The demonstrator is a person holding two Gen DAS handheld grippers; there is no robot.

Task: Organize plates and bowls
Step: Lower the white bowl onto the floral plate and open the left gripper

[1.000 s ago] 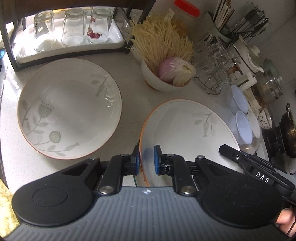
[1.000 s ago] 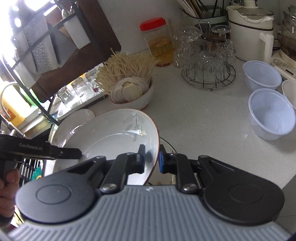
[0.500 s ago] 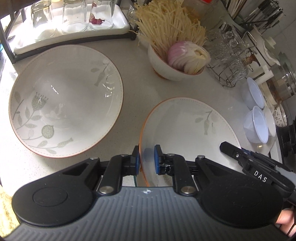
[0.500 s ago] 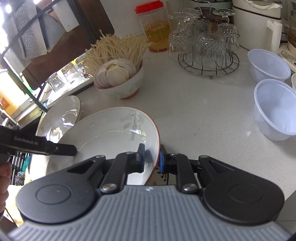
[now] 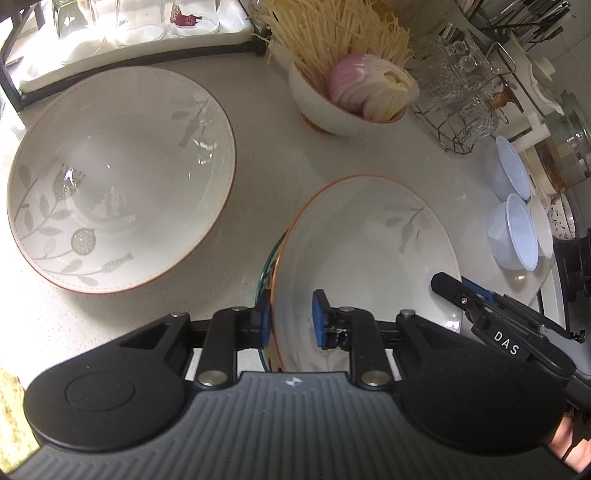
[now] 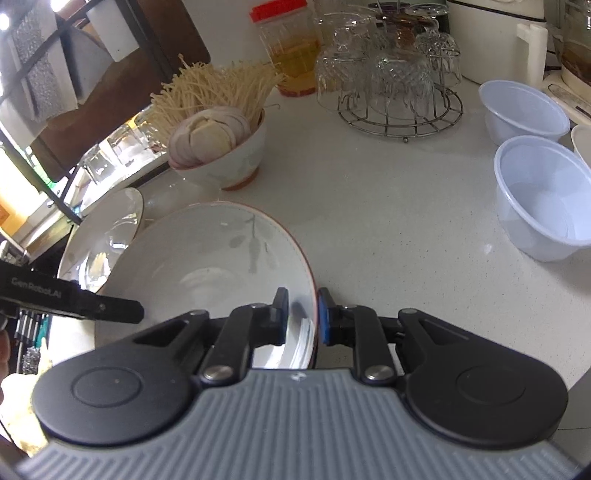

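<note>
A white leaf-patterned plate with an orange rim (image 5: 369, 251) sits near me, over a glass plate whose green edge (image 5: 264, 266) shows at its left. My left gripper (image 5: 291, 319) has its fingers apart, straddling the plate's left rim without clamping it. My right gripper (image 6: 303, 314) is shut on the plate's right rim (image 6: 221, 266). A second, larger matching plate (image 5: 118, 177) lies on the counter to the left; it also shows in the right wrist view (image 6: 103, 232).
A bowl of noodles and sliced onion (image 5: 351, 96) stands behind the plates. A wire rack of upturned glasses (image 6: 391, 85), two plastic bowls (image 6: 539, 192), a red-lidded jar (image 6: 288, 51) and a tray of glasses (image 5: 122, 22) surround the counter.
The held plate came down toward the counter, closer to the larger plate. My left gripper's fingers have opened off the rim. The right gripper keeps its grip.
</note>
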